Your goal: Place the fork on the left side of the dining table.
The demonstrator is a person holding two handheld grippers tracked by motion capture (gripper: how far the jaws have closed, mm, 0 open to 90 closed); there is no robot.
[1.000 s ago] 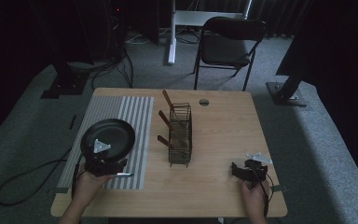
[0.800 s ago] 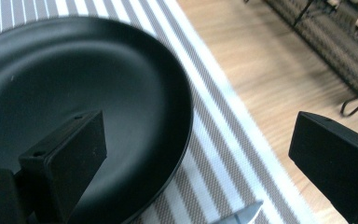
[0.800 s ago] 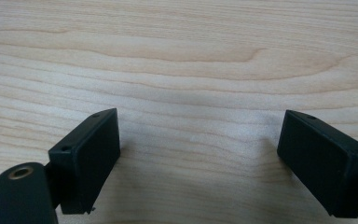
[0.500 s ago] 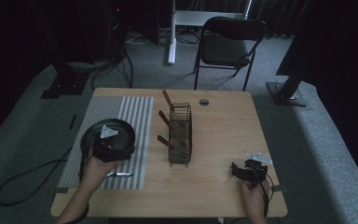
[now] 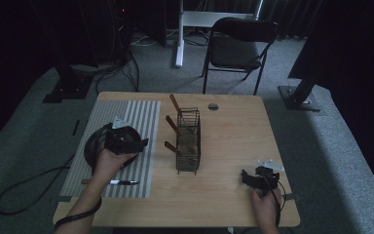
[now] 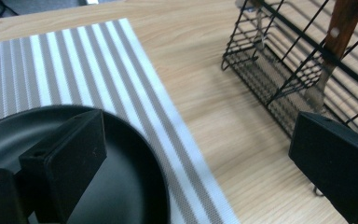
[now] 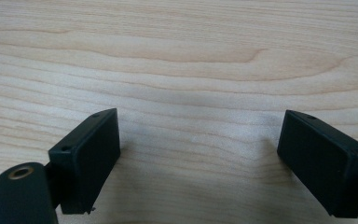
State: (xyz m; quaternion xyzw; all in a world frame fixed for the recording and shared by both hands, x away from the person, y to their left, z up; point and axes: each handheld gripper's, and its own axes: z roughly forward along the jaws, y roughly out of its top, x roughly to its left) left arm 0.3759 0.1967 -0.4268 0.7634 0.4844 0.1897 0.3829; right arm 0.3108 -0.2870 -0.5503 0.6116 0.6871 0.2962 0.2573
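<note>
Hovering over the black pan (image 6: 98, 186), the left claw (image 5: 126, 141) points toward the wire rack (image 5: 189, 141).

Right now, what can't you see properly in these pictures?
- Black pan: in the high view, the left tool and hand cover most of it; in the left gripper view the bottom edge cuts it off.
- Wire rack: cut off by the left gripper view's right edge.
- Utensils in the rack: too dim and small in the high view to name.
- Right tool: small and dark in the high view.
</note>
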